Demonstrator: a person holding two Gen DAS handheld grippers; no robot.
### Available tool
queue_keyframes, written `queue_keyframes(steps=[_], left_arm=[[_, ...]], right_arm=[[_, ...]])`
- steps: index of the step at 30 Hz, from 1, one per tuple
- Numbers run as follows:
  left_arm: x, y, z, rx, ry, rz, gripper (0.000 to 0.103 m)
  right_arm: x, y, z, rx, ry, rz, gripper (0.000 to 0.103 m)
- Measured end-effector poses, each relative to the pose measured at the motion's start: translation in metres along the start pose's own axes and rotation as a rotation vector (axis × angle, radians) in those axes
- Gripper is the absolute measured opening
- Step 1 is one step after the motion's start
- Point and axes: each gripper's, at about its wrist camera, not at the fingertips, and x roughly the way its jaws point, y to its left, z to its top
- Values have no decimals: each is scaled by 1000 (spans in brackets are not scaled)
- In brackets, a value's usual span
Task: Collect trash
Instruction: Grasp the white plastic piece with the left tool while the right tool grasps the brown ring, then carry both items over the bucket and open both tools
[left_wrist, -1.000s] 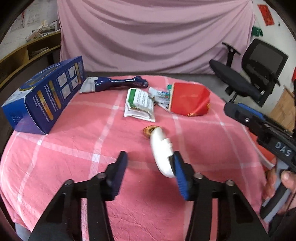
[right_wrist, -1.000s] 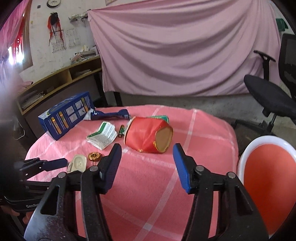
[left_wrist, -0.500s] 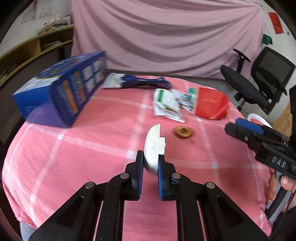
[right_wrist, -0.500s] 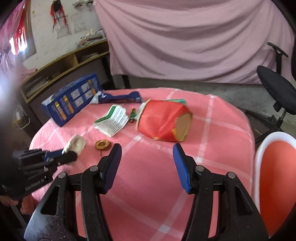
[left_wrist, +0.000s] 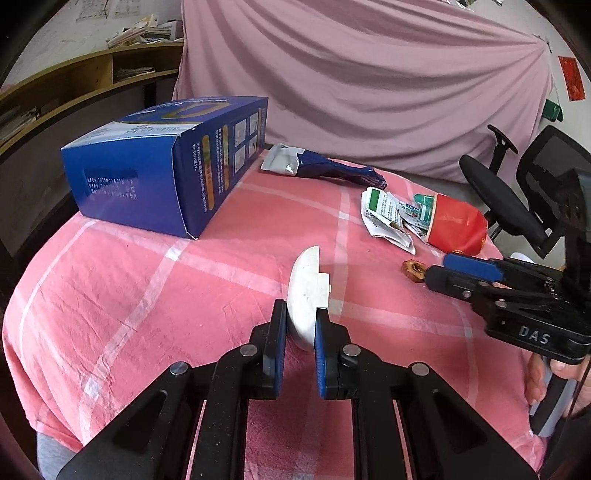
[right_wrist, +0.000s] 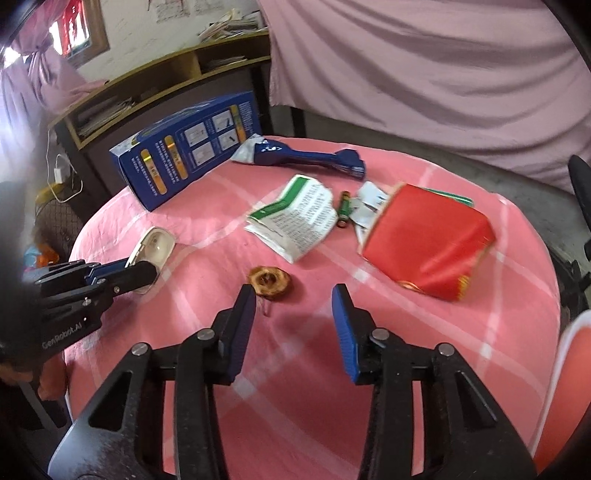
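Note:
My left gripper (left_wrist: 299, 325) is shut on a white plastic lid-like piece (left_wrist: 308, 291), held on edge above the pink checked tablecloth (left_wrist: 147, 288); the same piece shows in the right wrist view (right_wrist: 153, 251). My right gripper (right_wrist: 293, 310) is open and empty, just in front of a small brown round scrap (right_wrist: 269, 281), which also shows in the left wrist view (left_wrist: 413, 269). Farther back lie a red crumpled can-like wrapper (right_wrist: 428, 243), a green-and-white paper packet (right_wrist: 295, 221), a small battery (right_wrist: 343, 210) and a dark blue foil wrapper (right_wrist: 303, 157).
A big blue carton (left_wrist: 166, 170) lies at the table's far left. A black office chair (left_wrist: 524, 192) stands beyond the right edge. A red-and-white round container (right_wrist: 569, 398) sits low at the right. Pink curtain and wooden shelves stand behind.
My left gripper closed on the white piece and lifted it, swinging left. My right gripper moved forward and down toward the brown scrap, staying open.

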Motion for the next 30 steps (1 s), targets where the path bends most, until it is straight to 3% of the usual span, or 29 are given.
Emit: queue_keyframes(steps=[4,7,8,16,21,30], left_arm=[[1,-1,0,3,-2,3,11],[1,0,0,0,-2,2,11],[1,0,0,-1,-2,3,11],[-2,-11,0,2,-11,18,11],[-16,-22,2,-5,-85,-9,11],[-56,-71,22,56,-309,-83,11]], right_arm=[[14,9,5,-33,28,21,60],[20,16,6,-56,46,10,54],[20,16,6,-56,45,7,49],[7,12,2,-35,-4,2,49],[-28,10,-7,-10,-157,-19,49],[-121,1,-32,47,-568,-132,49]])
